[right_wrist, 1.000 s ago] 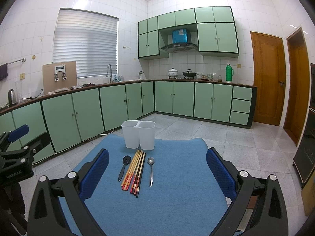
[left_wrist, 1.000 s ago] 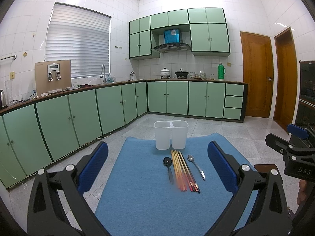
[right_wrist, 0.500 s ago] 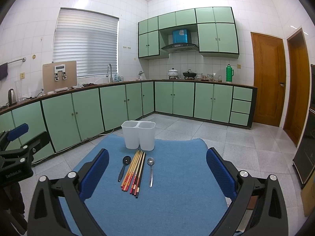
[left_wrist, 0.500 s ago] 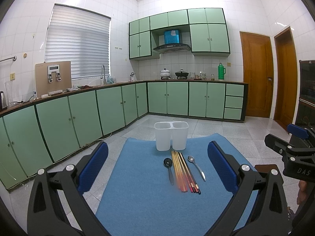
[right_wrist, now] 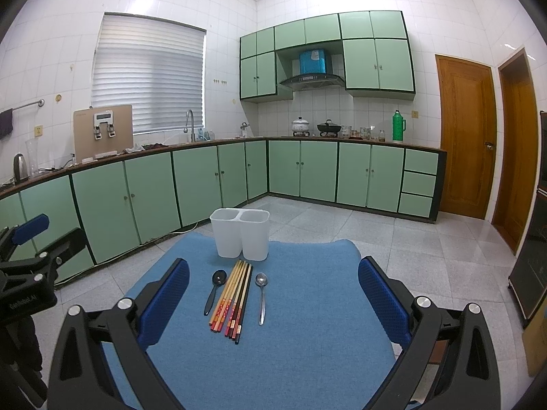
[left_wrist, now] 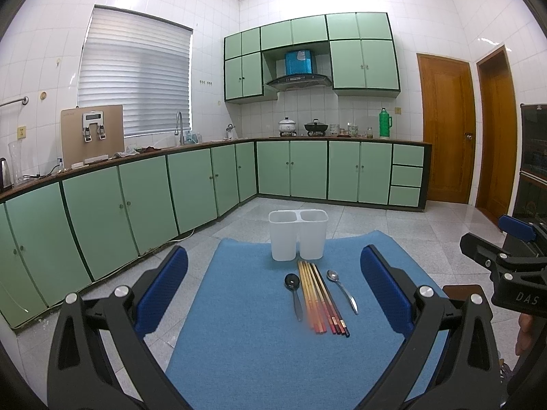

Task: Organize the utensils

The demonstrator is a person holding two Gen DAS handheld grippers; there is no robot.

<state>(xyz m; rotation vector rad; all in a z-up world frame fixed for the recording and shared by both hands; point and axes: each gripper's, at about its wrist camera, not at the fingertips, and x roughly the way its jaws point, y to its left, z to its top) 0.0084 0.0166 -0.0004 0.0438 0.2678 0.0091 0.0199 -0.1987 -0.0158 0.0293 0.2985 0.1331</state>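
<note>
A white two-compartment holder (left_wrist: 298,234) (right_wrist: 240,233) stands at the far end of a blue mat (left_wrist: 239,341) (right_wrist: 301,341). In front of it lie a black spoon (left_wrist: 294,290) (right_wrist: 214,288), a bundle of several chopsticks (left_wrist: 319,299) (right_wrist: 234,299) and a silver spoon (left_wrist: 340,288) (right_wrist: 262,294), side by side. My left gripper (left_wrist: 273,294) hovers open above the near part of the mat, with nothing between its blue-padded fingers. My right gripper (right_wrist: 273,294) is likewise open and holds nothing. Each gripper appears at the edge of the other's view.
Green base cabinets (left_wrist: 136,198) run along the left and back walls under a dark counter with a kettle, sink tap and pots. Two wooden doors (right_wrist: 468,130) stand at the right. Grey tiled floor (right_wrist: 427,246) surrounds the mat.
</note>
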